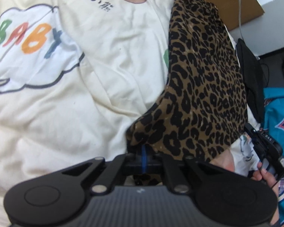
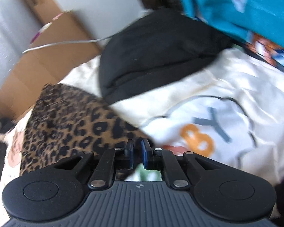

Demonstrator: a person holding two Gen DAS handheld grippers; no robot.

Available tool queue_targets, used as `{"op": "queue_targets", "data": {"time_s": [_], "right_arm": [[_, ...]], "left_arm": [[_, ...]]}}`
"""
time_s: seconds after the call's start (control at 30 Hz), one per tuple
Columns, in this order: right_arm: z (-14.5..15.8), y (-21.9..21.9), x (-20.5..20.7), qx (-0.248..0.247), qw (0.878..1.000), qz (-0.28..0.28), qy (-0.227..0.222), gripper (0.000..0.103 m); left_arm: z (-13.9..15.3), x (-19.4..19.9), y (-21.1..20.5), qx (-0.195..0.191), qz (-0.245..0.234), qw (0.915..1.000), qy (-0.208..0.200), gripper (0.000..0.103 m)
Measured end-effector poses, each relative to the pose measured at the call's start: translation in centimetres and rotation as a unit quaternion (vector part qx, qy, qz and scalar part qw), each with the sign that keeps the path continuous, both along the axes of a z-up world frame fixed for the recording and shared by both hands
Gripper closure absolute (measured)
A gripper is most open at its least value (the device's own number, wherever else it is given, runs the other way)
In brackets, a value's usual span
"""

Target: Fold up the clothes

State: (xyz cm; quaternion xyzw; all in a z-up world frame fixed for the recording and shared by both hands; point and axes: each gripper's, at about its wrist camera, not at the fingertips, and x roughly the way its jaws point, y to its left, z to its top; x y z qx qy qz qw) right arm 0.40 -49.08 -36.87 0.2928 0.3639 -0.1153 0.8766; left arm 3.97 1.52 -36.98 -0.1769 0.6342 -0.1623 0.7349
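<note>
A leopard-print garment [image 1: 204, 87] is lifted over the cream bedding, and its lower edge drapes over my left gripper [image 1: 144, 149]. That gripper is shut on the fabric, with only a blue pad edge showing. In the left wrist view my right gripper [image 1: 250, 129], held by a hand [image 1: 265, 176], meets the garment's right corner. In the right wrist view the garment [image 2: 70, 121] reaches the right gripper [image 2: 137, 143]. Its fingers [image 2: 130, 149] stand almost together, pinching the cloth's corner. The view is blurred by motion.
A cream cover with a coloured BABY print [image 1: 56, 75] lies underneath. A black garment [image 2: 157, 56] and a teal printed garment [image 2: 236, 5] lie beyond. A cardboard box [image 2: 47, 60], a white cable [image 2: 66, 42] and a bubble-wrap roll [image 2: 5, 28] sit at the far side.
</note>
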Motion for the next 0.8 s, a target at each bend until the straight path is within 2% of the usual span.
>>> {"op": "queue_targets", "data": {"time_s": [0.17, 0.2, 0.23, 0.3, 0.43, 0.5, 0.6, 0.8], "right_arm": [[0.0, -1.0, -1.4, 0.038, 0.999, -0.009, -0.023, 0.086], [0.0, -1.1, -1.6, 0.043, 0.999, -0.010, -0.026, 0.083], [0.0, -1.1, -1.7, 0.047, 0.999, -0.011, -0.026, 0.080], [-0.1, -1.0, -1.8, 0.054, 0.998, -0.013, -0.026, 0.078], [-0.3, -0.6, -1.8, 0.062, 0.998, -0.012, -0.023, 0.078], [-0.2, -0.4, -2.0, 0.065, 0.998, -0.010, -0.023, 0.078], [-0.1, -0.3, -2.2, 0.067, 0.998, -0.007, -0.021, 0.078], [0.2, 0.0, -3.1, 0.067, 0.998, -0.002, -0.004, 0.077]], "left_arm": [[1.0, 0.2, 0.5, 0.006, 0.002, 1.0000, -0.003, 0.101], [1.4, 0.1, 0.8, 0.006, 0.001, 1.0000, -0.006, 0.099], [1.8, 0.1, 1.0, 0.007, 0.000, 0.9999, -0.009, 0.096], [2.4, -0.1, 1.8, 0.002, 0.005, 1.0000, -0.007, 0.084], [3.1, -0.2, 2.9, -0.007, 0.010, 0.9998, -0.017, 0.078], [3.0, 0.1, 3.3, -0.016, 0.023, 0.9993, -0.023, 0.069], [2.6, 0.9, 3.3, -0.025, 0.031, 0.9986, -0.036, 0.064], [1.6, 2.0, 1.8, 0.003, -0.021, 0.9977, -0.063, 0.063]]}}
